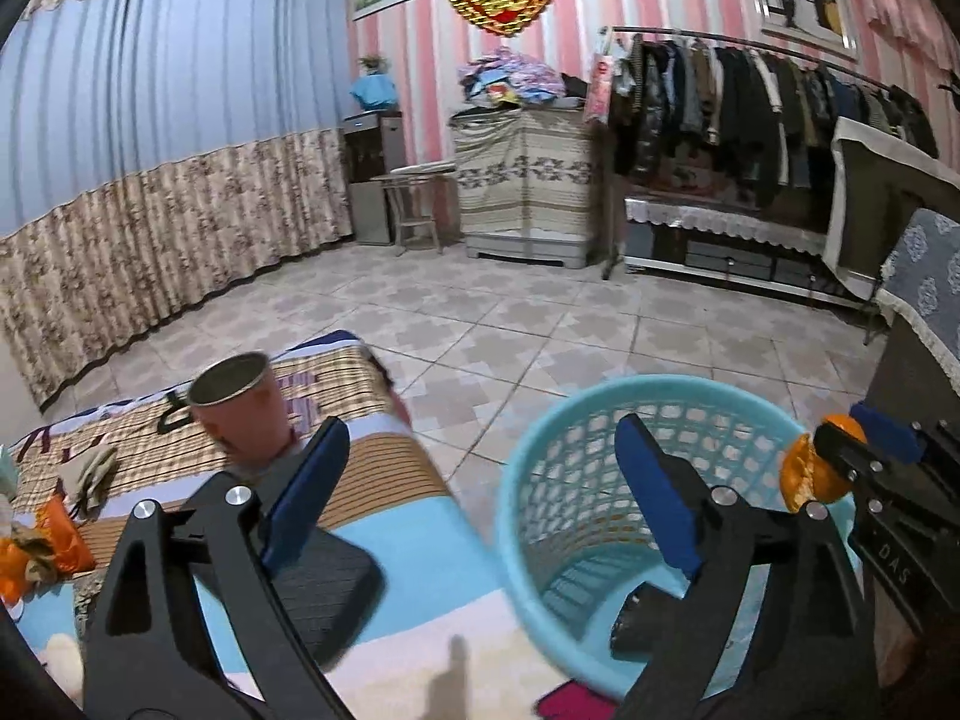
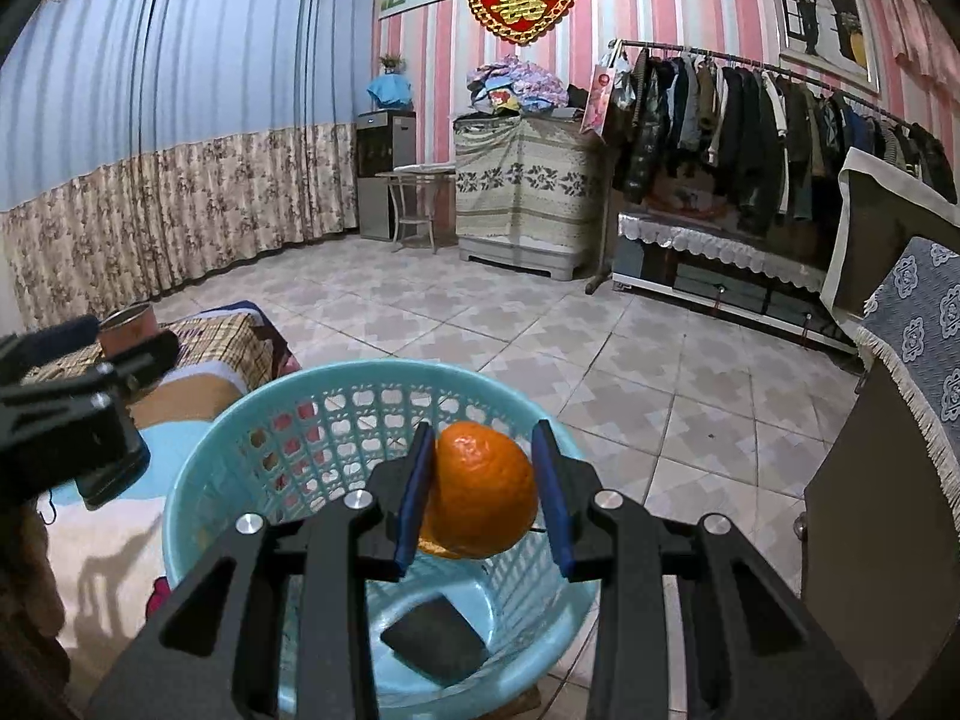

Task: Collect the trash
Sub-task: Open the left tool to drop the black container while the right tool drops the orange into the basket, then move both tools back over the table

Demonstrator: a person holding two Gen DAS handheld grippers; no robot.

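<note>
A light blue plastic basket (image 2: 240,420) stands beside the bed, with a dark flat piece (image 2: 435,639) on its bottom. My right gripper (image 2: 483,486) is over the basket with an orange peel (image 2: 486,489) between its blue pads; the left pad touches it, the right pad stands slightly off. In the left wrist view the peel (image 1: 804,468) shows at the basket's (image 1: 540,462) right rim. My left gripper (image 1: 480,498) is open and empty over the bed edge. A pink cup (image 1: 240,408) stands on the bed.
The bed (image 1: 372,462) has a striped and plaid cover with orange wrappers (image 1: 54,534) at its left. A dark cabinet with a blue cloth (image 2: 918,324) stands right of the basket. Tiled floor (image 2: 600,348), a clothes rack (image 2: 768,120) and curtains lie beyond.
</note>
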